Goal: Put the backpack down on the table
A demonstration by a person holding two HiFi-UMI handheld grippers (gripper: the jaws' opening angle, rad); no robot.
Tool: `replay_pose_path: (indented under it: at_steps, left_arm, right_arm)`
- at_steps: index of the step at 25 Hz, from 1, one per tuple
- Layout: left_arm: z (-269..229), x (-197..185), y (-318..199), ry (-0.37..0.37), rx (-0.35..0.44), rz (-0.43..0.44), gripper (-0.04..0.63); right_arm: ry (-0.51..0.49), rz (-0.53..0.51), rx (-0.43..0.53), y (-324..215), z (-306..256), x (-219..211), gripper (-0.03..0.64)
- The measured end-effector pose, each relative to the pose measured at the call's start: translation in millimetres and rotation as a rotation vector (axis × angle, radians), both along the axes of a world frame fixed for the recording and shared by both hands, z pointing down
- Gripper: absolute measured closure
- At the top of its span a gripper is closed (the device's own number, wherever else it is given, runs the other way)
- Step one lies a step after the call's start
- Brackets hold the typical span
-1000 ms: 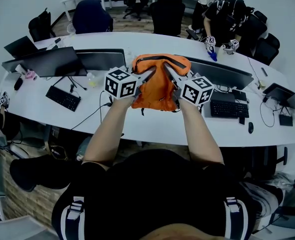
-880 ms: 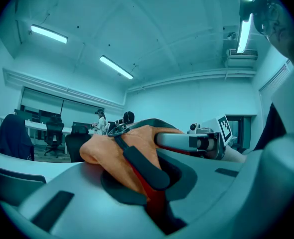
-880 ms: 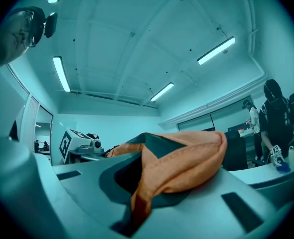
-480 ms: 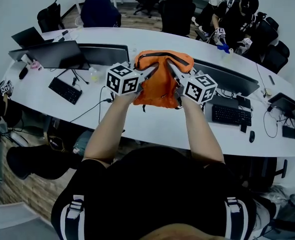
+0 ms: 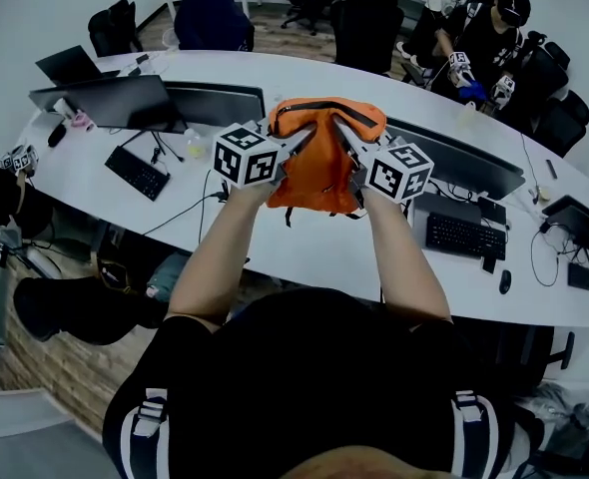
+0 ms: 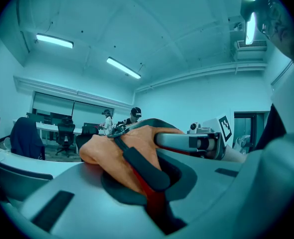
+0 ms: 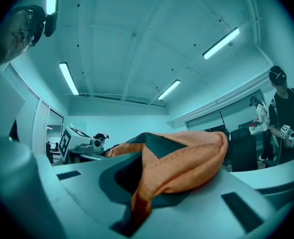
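One orange fabric backpack (image 5: 319, 173) with a dark zip opening is held up between two grippers, in front of the person and over the long white curved tabletop (image 5: 304, 252). The left gripper (image 5: 300, 145), grey with a black-and-white marker cube, has its fingers (image 6: 62, 203) closed on a fold of the orange cloth and a dark strap at the left side of the bag's top; the material is pressed in the narrow gap between them. The right gripper (image 5: 341, 140) has its fingers (image 7: 246, 203) closed in the same manner on the right side of the top, and a bunch of orange cloth stands out beyond them. The mouth of the backpack lies just past both pairs of fingertips, and its body hangs below the fingers. Whether its bottom touches the tabletop, I cannot tell. To the left of the left fingers stand black monitors (image 5: 105, 103) and a black keyboard (image 5: 140, 173); to the right of the right fingers lies another black keyboard (image 5: 459, 236). Far beyond the fingers a person in black clothes (image 5: 489, 33) is at the other side.
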State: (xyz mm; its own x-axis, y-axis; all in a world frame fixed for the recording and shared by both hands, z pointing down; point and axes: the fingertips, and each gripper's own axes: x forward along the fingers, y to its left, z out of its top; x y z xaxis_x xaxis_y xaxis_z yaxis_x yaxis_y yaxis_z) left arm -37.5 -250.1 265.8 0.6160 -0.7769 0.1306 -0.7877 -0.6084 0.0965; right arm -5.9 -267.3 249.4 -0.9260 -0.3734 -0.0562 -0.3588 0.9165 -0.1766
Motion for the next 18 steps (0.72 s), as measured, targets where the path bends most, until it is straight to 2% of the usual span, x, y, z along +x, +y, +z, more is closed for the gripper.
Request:
replay_pose_path:
  at_steps: [18]
  left_arm:
    - [1.9,-1.7,-18.7,0.038,0.015,0.024,0.549]
  right_arm:
    - [0.045,0.001,0.016,-14.8,0.1,-1.3,0.58]
